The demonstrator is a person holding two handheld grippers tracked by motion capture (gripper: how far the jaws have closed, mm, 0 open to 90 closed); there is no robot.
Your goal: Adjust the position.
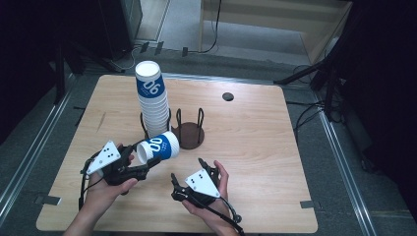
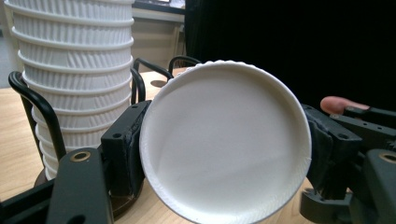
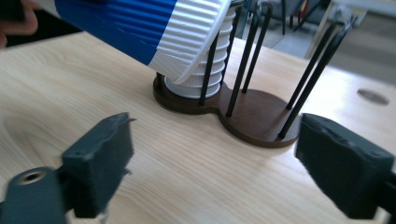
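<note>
Dark room all around, with grey floor, cables and stand legs past the far edge of the wooden table point(image 1: 255, 128). Most of the tabletop is bare, especially the whole right half, so plenty of room to move there. A small dark round hole point(image 1: 227, 96) sits near the far edge.

Left of centre stands a brown two-slot cup holder point(image 1: 191, 133) with thin black wire posts. Its left slot carries a tall stack of paper cups point(image 1: 151, 98), ribbed white with a blue band; the top one reads "06" as seen from above, upside down. The right slot is empty.

The left gripper point(image 1: 134, 164) is clamped on a single cup point(image 1: 158, 147) of the same kind, tipped on its side and held off the table just in front of the stack, base toward the holder. In the left gripper view the jaws press both sides of the cup point(image 2: 224, 140) and its white mouth faces the camera, with the stack point(image 2: 70, 79) close behind on the left. The blue band shows white digits, something like "00", partly cut off.

The right gripper point(image 1: 189, 178) hovers near the front edge, well clear of the holder, jaws spread wide with nothing between them. Its own view shows the holder's base point(image 3: 252, 116) ahead and the tilted cup point(image 3: 154, 32) overhead, upper left.
</note>
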